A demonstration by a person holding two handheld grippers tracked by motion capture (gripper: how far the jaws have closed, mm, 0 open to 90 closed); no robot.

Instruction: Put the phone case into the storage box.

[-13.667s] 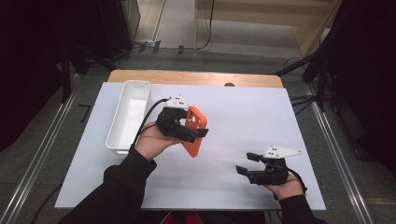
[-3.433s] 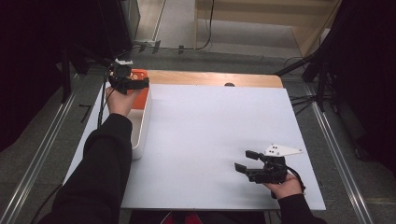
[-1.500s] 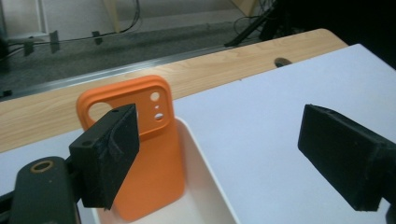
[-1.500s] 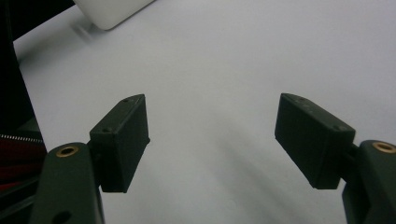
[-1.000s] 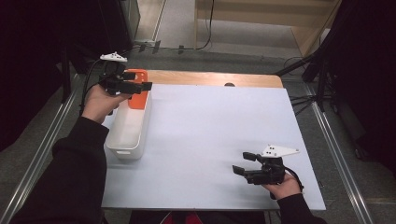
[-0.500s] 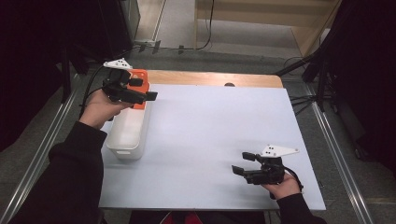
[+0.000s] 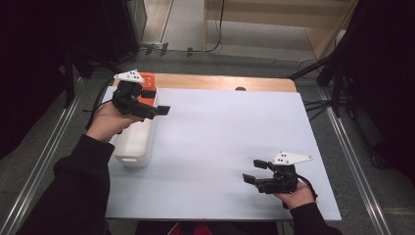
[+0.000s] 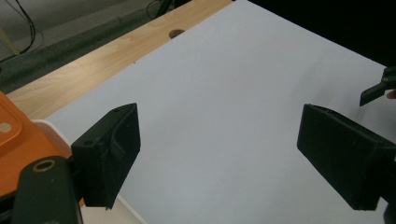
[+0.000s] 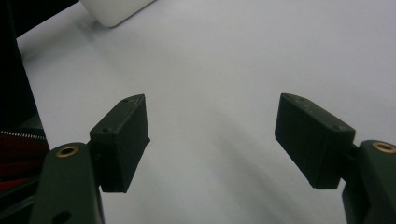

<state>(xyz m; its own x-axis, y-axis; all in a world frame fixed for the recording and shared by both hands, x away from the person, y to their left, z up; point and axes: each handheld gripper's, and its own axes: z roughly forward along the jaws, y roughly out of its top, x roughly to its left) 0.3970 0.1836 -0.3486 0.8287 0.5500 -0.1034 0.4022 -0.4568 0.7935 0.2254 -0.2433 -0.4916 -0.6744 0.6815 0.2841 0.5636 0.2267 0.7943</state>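
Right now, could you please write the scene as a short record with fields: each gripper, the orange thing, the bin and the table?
left gripper: jaws open, nothing between them, held over the far end of the bin
right gripper: jaws open, empty, near the table's front right corner
orange object: flat, lies at the far end of the bin, partly hidden by the left gripper
white bin: long, stands along the table's left edge
table: white sheet, wooden strip at the far edge

On my left a long white plastic bin (image 7: 136,142) sits along the edge of the white-covered table (image 7: 225,137), with a flat orange plastic object (image 7: 146,87) in its far end. My left gripper (image 7: 157,110) hangs above that end; my right gripper (image 7: 253,172) sits near the front right corner.
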